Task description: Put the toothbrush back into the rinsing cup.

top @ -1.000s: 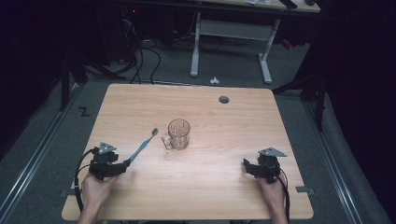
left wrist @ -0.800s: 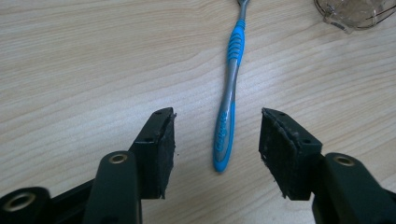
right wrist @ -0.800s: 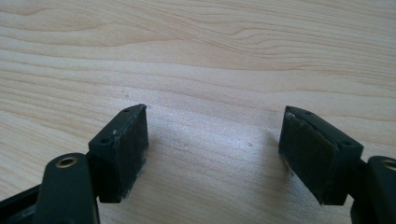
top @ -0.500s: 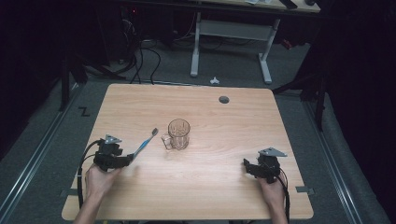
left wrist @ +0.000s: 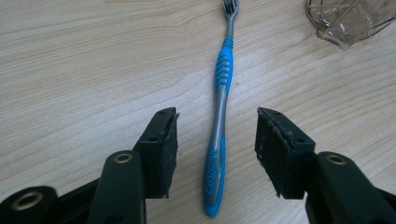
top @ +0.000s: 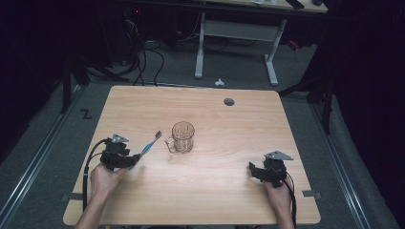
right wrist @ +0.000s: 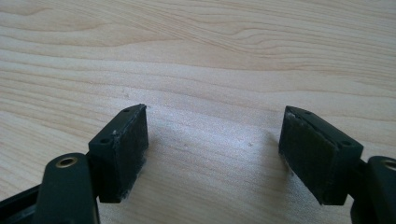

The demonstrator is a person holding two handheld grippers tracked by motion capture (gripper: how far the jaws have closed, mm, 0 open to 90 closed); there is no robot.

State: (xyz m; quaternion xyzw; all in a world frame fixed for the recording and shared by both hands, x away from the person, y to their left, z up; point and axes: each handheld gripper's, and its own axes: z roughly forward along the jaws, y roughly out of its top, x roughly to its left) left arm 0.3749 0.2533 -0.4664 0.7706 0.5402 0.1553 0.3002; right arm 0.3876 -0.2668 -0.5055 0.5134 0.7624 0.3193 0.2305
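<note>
A blue and grey toothbrush (left wrist: 218,140) lies flat on the wooden table (top: 215,191), its bristle end pointing toward a clear glass mug (top: 182,137). My left gripper (left wrist: 217,140) straddles the handle end; its jaws have just been closing, but both pads still stand clear of the handle. In the high view the left gripper (top: 131,160) sits at the toothbrush (top: 149,145), left of the mug. My right gripper (right wrist: 212,149) rests low over bare wood with wide-open jaws and nothing between them; it sits near the table's right front (top: 255,171).
The mug's base (left wrist: 350,21) shows at the top right of the left gripper view. A dark round hole (top: 229,101) is in the table near its far edge. Behind the table stand a desk frame (top: 234,45) and cables on the floor.
My left gripper has slid forward and right along the table until its jaws straddle the toothbrush handle. The right gripper has stayed where it was.
</note>
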